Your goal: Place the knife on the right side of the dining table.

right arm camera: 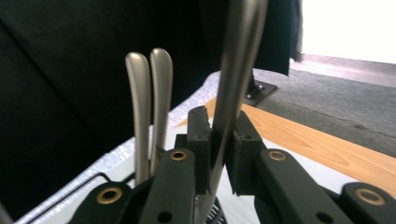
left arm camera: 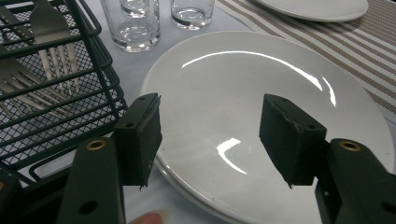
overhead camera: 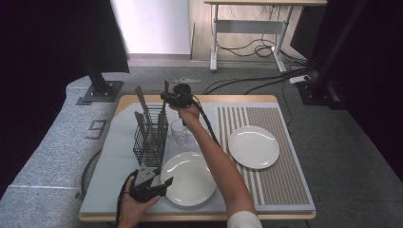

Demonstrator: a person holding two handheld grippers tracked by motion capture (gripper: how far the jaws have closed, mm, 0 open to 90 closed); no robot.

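Wire-mesh cutlery basket is my landmark. Left of and nearer than it, my left gripper hovers, jaws apart and empty, over the near plate. Above the basket's far right corner, my right gripper has its jaws clamped on an upright utensil handle. I judge I'm mid-pick; next comes a straight lift clear of the basket.

The cutlery handle between my right gripper's matt black, rough-edged pads is smooth brushed metal, like the two handles beside it. Under my left gripper, the plate is glossy white glazed ware, next to a black wire-mesh basket and clear glasses. The table's far edge is bare wood, and a woven striped mat lies toward its right edge.
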